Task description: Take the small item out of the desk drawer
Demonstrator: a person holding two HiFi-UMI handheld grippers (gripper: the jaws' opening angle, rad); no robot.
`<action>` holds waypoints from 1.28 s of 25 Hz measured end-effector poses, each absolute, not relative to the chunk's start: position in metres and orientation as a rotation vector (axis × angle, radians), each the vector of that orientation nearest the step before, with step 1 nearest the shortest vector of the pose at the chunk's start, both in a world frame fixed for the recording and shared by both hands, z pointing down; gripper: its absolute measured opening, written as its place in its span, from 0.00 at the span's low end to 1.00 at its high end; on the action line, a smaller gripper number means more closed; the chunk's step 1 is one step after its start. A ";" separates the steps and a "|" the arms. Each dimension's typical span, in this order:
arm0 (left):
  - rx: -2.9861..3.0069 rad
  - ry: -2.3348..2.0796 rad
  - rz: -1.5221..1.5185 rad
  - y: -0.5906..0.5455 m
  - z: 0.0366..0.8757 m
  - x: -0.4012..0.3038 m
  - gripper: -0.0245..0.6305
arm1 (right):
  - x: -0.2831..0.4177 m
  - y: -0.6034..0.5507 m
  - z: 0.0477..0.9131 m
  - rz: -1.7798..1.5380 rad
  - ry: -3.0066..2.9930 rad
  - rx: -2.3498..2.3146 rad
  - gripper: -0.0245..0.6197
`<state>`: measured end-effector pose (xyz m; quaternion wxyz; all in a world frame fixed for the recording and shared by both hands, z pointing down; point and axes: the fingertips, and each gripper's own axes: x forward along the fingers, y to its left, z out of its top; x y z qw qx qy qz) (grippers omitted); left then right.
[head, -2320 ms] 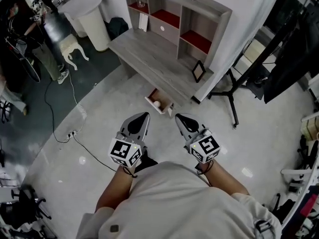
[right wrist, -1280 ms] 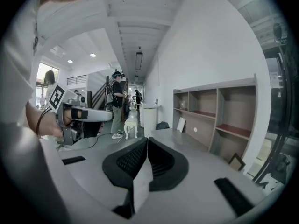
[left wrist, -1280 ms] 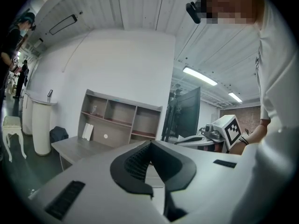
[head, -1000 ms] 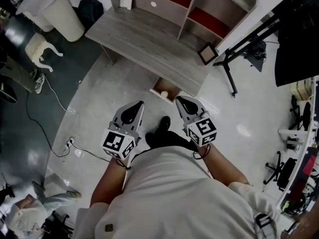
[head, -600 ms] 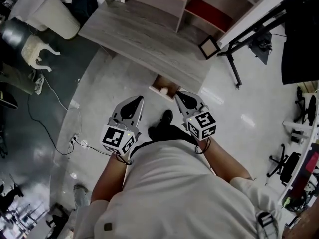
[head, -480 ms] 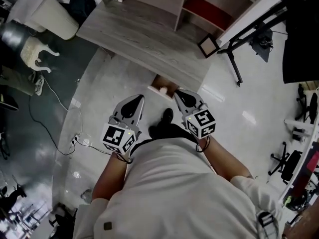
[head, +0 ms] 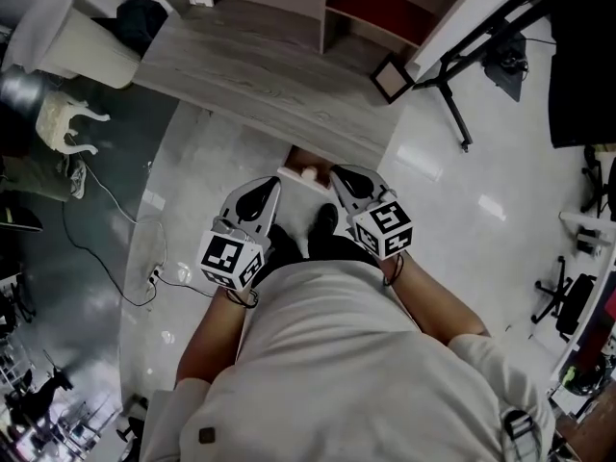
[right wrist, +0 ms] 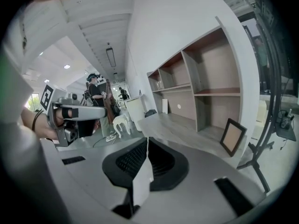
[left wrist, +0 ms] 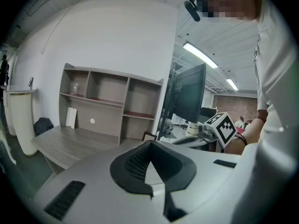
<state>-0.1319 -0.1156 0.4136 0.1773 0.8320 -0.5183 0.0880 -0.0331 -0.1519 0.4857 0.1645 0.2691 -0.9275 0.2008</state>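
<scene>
A grey desk (head: 260, 70) stands ahead, with a small drawer (head: 294, 159) pulled open below its front edge. A small white item (head: 308, 173) lies in the drawer. My left gripper (head: 273, 185) is shut and empty, its tip just left of the drawer. My right gripper (head: 336, 172) is also shut and empty, its tip beside the drawer's right side. In the left gripper view the left gripper (left wrist: 150, 144) points over the desk (left wrist: 70, 141); the drawer is hidden there. The right gripper (right wrist: 147, 140) aims at the desk (right wrist: 173, 122).
A shelf unit (left wrist: 107, 106) rises at the back of the desk. A small picture frame (head: 389, 78) leans at the desk's right end. A tripod stand (head: 452, 114) is to the right, a white bin (head: 77, 41) and a white stool (head: 63, 123) to the left. A cable (head: 106, 229) runs over the floor.
The person has stepped closer to the desk. Both grippers have moved forward and down, and their tips now flank the open drawer. Both pairs of jaws stay closed.
</scene>
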 end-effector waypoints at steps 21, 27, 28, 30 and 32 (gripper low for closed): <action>2.477 -1.090 0.422 -0.167 0.467 -0.139 0.05 | -0.056 -0.155 0.564 0.817 -2.441 1.028 0.08; 2.491 -0.988 0.482 -0.174 0.504 -0.151 0.05 | -0.066 -0.150 0.606 0.896 -2.349 1.095 0.12; 2.494 -0.973 0.496 -0.175 0.511 -0.153 0.05 | -0.067 -0.149 0.614 0.909 -2.332 1.103 0.13; 2.493 -0.952 0.515 -0.177 0.524 -0.158 0.05 | -0.070 -0.148 0.631 0.936 -2.299 1.112 0.17; 2.489 -0.935 0.527 -0.180 0.538 -0.161 0.05 | -0.072 -0.147 0.651 0.965 -2.270 1.105 0.20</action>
